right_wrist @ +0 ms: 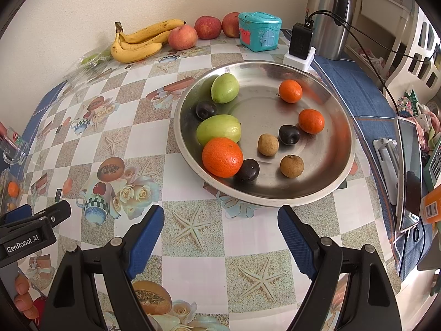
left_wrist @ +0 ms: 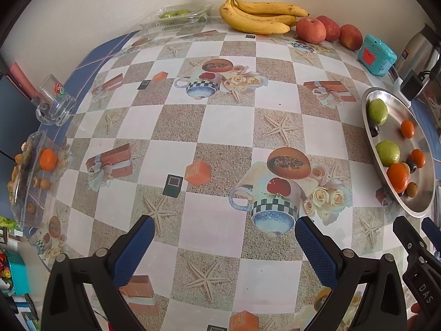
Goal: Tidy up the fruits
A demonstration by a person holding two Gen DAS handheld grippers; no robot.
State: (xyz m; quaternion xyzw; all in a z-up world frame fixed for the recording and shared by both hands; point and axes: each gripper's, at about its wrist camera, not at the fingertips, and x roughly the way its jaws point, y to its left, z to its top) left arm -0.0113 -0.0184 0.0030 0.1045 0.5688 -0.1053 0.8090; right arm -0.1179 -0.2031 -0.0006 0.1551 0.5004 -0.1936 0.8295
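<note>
The metal dish (right_wrist: 325, 176) of small fruits sits before the bananas (right_wrist: 137, 44) and apples (right_wrist: 182, 37) by the wall.

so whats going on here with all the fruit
A person holds a gripper in each hand above the table, both open and empty: the left gripper over bare tablecloth, the right gripper just short of the steel plate. The plate carries oranges, green fruits, dark plums and small brown fruits. Bananas and apples sit by the wall. Nothing is being held yet.
</note>
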